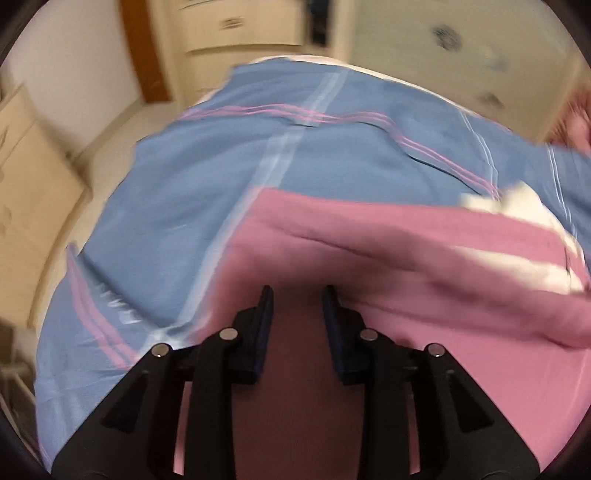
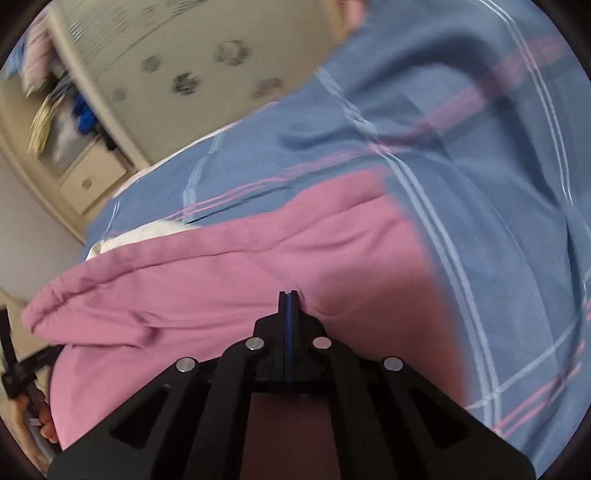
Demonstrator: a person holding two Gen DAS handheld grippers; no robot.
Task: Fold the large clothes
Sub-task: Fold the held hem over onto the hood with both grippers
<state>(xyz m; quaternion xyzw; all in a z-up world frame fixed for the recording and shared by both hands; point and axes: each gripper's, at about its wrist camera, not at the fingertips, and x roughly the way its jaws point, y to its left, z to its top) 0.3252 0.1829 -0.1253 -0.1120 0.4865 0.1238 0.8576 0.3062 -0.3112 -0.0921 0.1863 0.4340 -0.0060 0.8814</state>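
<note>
A large pink garment (image 1: pixel 424 258) with a white lining (image 1: pixel 517 210) lies on a bed covered by a blue plaid sheet (image 1: pixel 207 177). My left gripper (image 1: pixel 298 291) is open, its jaws apart just above the pink cloth near its left edge. In the right wrist view the pink garment (image 2: pixel 229 273) fills the middle, with the white lining (image 2: pixel 147 232) at its far left. My right gripper (image 2: pixel 289 294) has its jaws pressed together over the pink cloth; whether any fabric is pinched between them does not show. Both views are blurred by motion.
The blue plaid sheet (image 2: pixel 480 184) spreads to the right of the garment. A cream wardrobe with drawers (image 1: pixel 240 29) stands beyond the bed, and a cabinet (image 1: pixel 29 177) at the left. An open shelf with clutter (image 2: pixel 62 118) is at the upper left.
</note>
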